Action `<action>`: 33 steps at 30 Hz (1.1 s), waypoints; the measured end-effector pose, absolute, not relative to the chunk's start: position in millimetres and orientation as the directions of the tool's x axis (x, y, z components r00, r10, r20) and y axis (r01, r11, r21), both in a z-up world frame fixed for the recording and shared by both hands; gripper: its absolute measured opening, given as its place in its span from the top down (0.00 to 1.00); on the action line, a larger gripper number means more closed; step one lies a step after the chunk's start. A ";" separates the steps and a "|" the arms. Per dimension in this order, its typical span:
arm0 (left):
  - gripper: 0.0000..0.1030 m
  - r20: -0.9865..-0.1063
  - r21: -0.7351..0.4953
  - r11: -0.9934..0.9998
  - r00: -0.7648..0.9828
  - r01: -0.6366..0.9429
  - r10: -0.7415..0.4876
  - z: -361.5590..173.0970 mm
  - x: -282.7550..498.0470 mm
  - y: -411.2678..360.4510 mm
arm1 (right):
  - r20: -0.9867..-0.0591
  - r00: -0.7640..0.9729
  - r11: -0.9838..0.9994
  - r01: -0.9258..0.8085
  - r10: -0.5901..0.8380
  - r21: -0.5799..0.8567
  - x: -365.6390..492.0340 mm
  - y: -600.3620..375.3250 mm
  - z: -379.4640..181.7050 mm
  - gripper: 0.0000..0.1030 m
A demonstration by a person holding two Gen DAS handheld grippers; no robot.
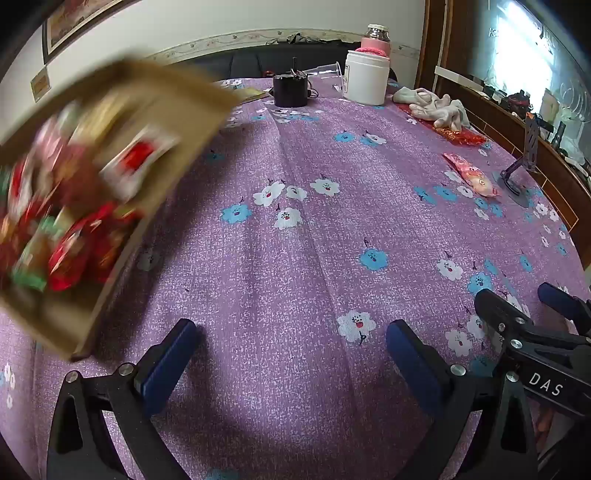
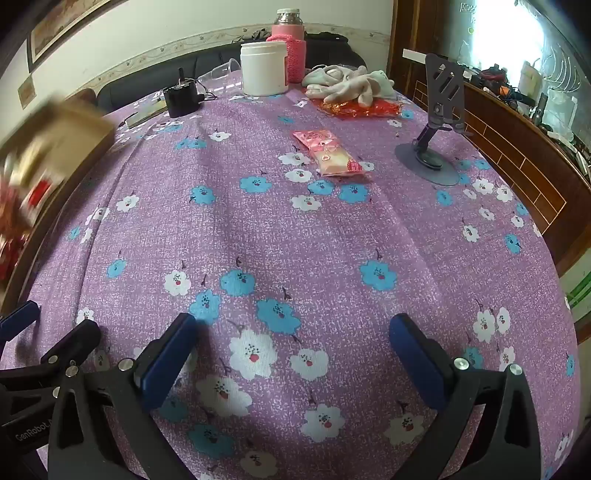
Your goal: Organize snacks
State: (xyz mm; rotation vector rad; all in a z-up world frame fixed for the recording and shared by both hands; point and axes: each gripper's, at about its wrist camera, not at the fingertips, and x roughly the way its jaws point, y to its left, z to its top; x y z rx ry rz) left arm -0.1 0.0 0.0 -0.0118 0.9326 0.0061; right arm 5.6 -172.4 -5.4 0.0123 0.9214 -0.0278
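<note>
I have the left tool (image 1: 291, 354) and right tool (image 2: 291, 350) spread wide and empty over the counter (image 2: 295, 240), since the pink snack packet (image 2: 327, 153) lies well ahead and the blurred snack box (image 1: 92, 199) sits left.

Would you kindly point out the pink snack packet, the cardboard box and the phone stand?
pink snack packet (image 2: 327, 155), right wrist view, wrapper middle.
cardboard box (image 1: 207, 103), left wrist view, blurred side wall.
phone stand (image 2: 428, 168), right wrist view, round base.

You face a tabletop under a purple flowered cloth (image 2: 295, 229); behind it a dark sofa (image 1: 295, 59), a cream wall with a framed picture (image 1: 77, 22), and a bright window (image 2: 517, 40) on the right.
</note>
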 end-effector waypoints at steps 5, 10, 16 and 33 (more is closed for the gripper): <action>0.00 -0.804 -0.008 1.000 0.595 -0.010 0.000 0.0 0.0 0.0 | -0.796 0.604 1.000 0.029 -0.018 0.000 6.1 -172.8 -5.9 0.00; 0.00 -0.804 -0.008 1.000 0.594 -0.010 0.000 0.0 0.0 0.0 | -0.797 0.604 1.000 0.029 -0.019 -0.002 6.4 -173.0 -6.3 0.00; 0.00 -0.804 -0.008 1.000 0.595 -0.010 -0.001 2.8 -5.6 -0.4 | -0.796 0.605 1.000 0.030 -0.019 -0.002 5.0 -172.8 -6.7 0.00; 0.00 -0.805 -0.009 1.000 0.594 -0.010 -0.001 1.2 -1.4 0.0 | -0.796 0.604 1.000 0.030 -0.020 -0.003 5.6 -171.7 -4.7 0.00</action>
